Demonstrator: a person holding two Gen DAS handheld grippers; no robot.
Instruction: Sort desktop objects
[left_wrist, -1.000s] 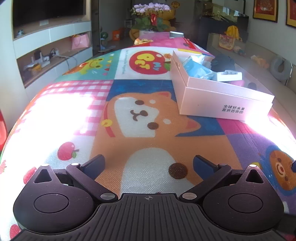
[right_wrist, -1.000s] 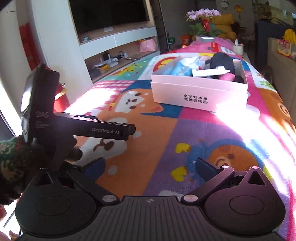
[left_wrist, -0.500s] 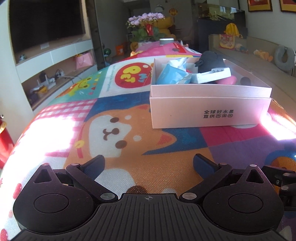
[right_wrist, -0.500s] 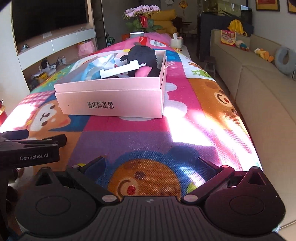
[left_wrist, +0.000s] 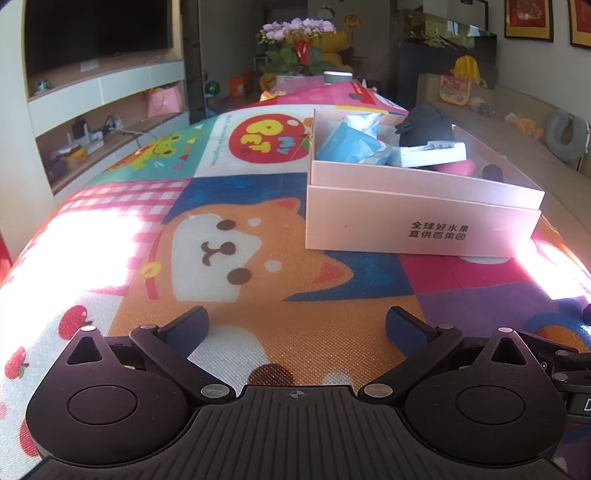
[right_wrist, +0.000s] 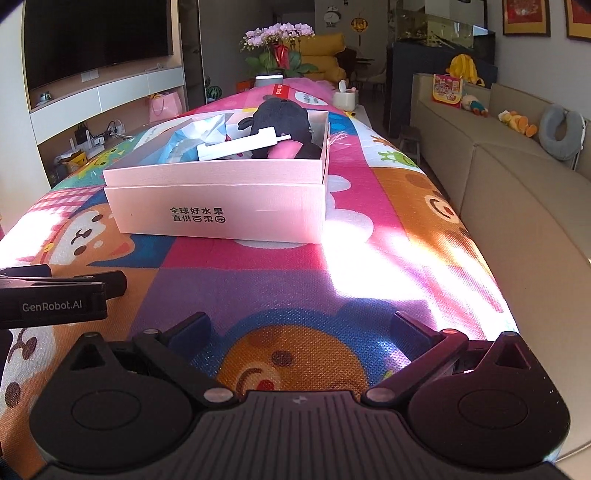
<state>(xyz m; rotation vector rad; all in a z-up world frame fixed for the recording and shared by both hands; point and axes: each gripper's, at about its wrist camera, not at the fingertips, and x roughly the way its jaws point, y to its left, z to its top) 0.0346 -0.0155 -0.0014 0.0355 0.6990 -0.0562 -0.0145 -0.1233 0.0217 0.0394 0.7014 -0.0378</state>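
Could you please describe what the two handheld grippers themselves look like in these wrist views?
Both the left gripper and the right gripper are matte black, with a ribbed centre plate, two rounded housings bearing circular discs, silver pivot screws and dark blue pads on the jaws. The left one's side, seen from the right wrist view, reads "GenRobot.AI" in white.

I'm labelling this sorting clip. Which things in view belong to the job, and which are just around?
Job:
pink box
blue packet
white case
black plush
left gripper, open
right gripper, open

Around:
flowers
tissue box
neck pillow
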